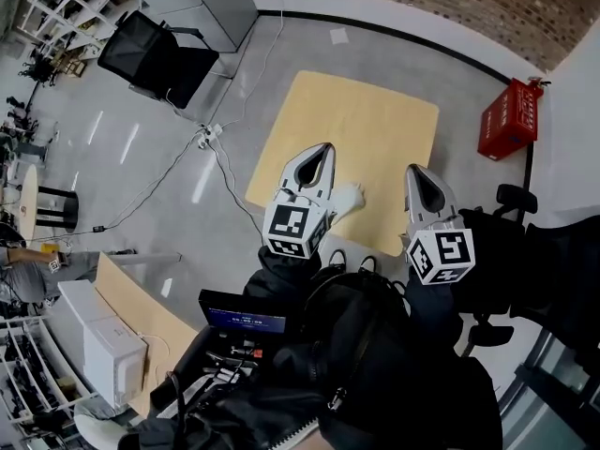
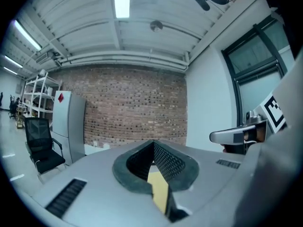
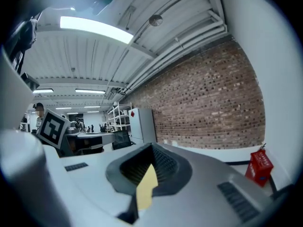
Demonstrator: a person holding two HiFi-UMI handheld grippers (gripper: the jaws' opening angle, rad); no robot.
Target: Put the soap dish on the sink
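Both grippers are held high and point nearly level across the room. In the head view my left gripper [image 1: 324,150] and right gripper [image 1: 413,171] hover side by side over a light wooden table [image 1: 375,120] far below. A small white object [image 1: 350,197] lies near that table's near edge, beside the left gripper; I cannot tell what it is. No sink shows in any view. In the left gripper view the left gripper [image 2: 153,144] is shut with nothing between its pads. The right gripper [image 3: 152,148] looks the same, shut and empty.
A black office chair [image 1: 155,56] stands at the far left, with cables and a power strip [image 1: 210,137] on the grey floor. A red box [image 1: 509,118] sits by the white wall. A brick wall [image 2: 132,105] lies ahead. A desk with a white box [image 1: 105,347] is at lower left.
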